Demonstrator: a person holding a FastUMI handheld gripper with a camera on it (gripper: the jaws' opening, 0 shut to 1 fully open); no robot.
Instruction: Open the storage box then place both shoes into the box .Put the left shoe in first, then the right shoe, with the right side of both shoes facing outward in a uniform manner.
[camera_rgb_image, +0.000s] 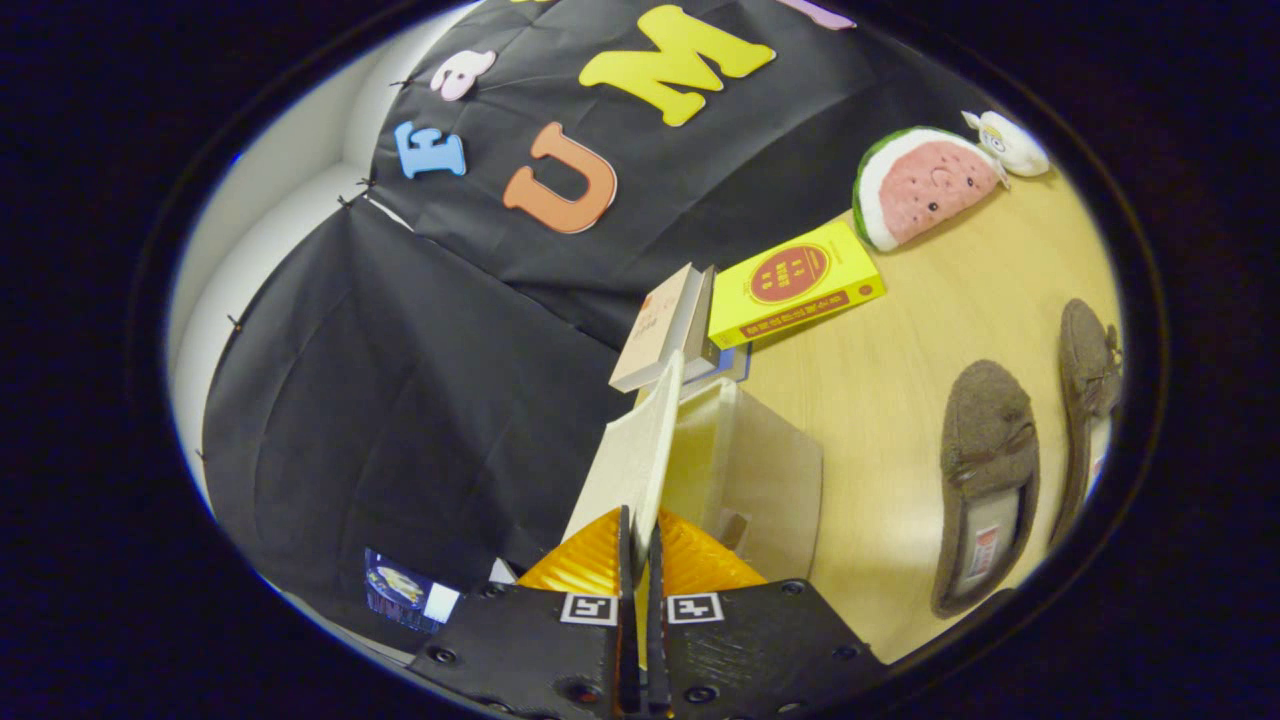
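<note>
Wooden tabletop (900, 400) carries two brown slippers (985, 480); the gripper (640, 540) pinches the storage box's lid (630, 460) edge nearly closed, and that thin hold could slip, dropping it shut.

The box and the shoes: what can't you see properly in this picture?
Gripper view:
- Inside of the box: hidden by its raised lid and near wall.
- Lid's near edge: covered by the gripper, jaws shut on it.
- Far shoe: cut off at the view's rim.
- Near shoe: insole label too small to read.
- Blue book: mostly under the leaning books.
</note>
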